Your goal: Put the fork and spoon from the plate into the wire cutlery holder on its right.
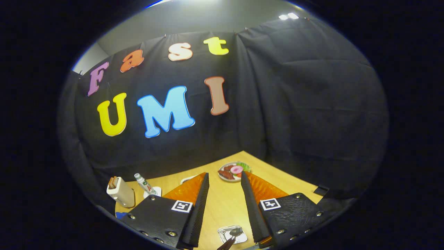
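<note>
My gripper (225,174) is open and held above the wooden table (225,205), with nothing between its fingers. Low between the two fingers, close to their base, lies a small clear square plate (226,236). A dark spoon (235,232) rests in it, its handle pointing toward me. I cannot make out a fork there. Both fingers are well apart from the plate and the spoon.
Just beyond the fingertips sits a round plate of toy food (234,171). Past the left finger stand a cream toaster (120,191) and a small bottle (144,183) on a white coaster. The table's far corner meets the black cloth wall.
</note>
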Motion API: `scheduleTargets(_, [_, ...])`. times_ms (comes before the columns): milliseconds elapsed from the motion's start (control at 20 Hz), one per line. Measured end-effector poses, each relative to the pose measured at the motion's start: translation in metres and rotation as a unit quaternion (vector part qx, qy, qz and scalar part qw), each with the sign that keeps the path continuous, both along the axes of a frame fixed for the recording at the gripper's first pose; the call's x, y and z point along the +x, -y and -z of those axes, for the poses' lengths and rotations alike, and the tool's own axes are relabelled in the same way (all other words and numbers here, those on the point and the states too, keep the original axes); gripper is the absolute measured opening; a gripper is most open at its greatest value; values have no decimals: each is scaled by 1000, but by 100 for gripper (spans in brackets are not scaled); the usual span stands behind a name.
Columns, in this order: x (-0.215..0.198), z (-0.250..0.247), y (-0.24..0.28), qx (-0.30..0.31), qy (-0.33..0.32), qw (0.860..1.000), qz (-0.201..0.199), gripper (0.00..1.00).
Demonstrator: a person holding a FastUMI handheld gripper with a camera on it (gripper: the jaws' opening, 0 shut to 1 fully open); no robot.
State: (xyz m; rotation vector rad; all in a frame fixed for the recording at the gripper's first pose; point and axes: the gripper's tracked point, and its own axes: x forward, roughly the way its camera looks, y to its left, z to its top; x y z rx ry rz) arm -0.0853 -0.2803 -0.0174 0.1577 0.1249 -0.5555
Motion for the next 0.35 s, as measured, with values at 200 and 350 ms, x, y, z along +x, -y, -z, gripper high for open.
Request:
scheduleTargets(200, [-16, -26, 12, -53, 34, 998, 30, 58])
scheduleTargets(350, [-28, -26, 21, -74, 31, 996, 45, 58])
